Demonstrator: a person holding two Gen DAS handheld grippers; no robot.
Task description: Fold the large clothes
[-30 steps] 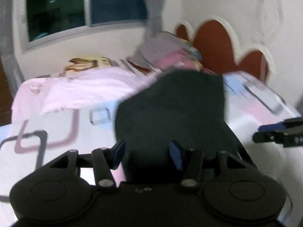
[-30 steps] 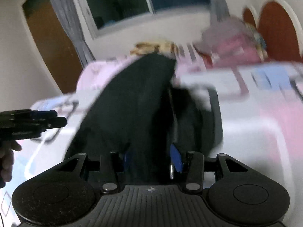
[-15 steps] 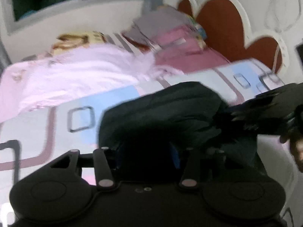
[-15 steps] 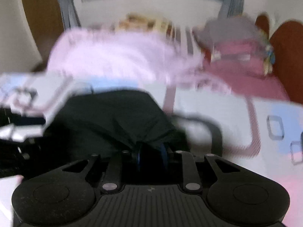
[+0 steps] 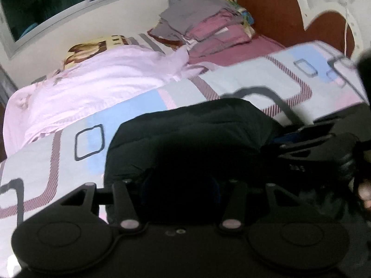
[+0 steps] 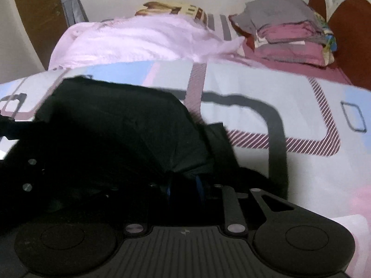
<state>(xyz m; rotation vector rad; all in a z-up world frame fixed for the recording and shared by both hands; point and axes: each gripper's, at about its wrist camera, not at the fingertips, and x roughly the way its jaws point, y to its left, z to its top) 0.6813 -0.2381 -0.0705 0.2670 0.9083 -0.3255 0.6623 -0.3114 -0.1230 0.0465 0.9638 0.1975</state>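
Note:
A large black garment (image 5: 194,134) lies bunched on the patterned bedsheet (image 5: 69,153); it also shows in the right wrist view (image 6: 111,127). My left gripper (image 5: 180,192) sits low with its fingers spread wide, buried in dark cloth; whether it grips is unclear. My right gripper (image 6: 185,186) is shut on a gathered fold of the black garment, its blue pads close together. The right gripper also shows at the right of the left wrist view (image 5: 308,139). The left gripper shows at the left edge of the right wrist view (image 6: 14,125).
A crumpled pink blanket (image 5: 88,85) lies across the far side of the bed (image 6: 139,39). A stack of folded grey and maroon clothes (image 5: 208,30) sits by the headboard (image 5: 278,7), also in the right wrist view (image 6: 289,34). A window is behind.
Both grippers have come down from holding the garment hanging to laying it bunched on the bed. The two grippers have moved close together. The left fingers have sunk into the cloth.

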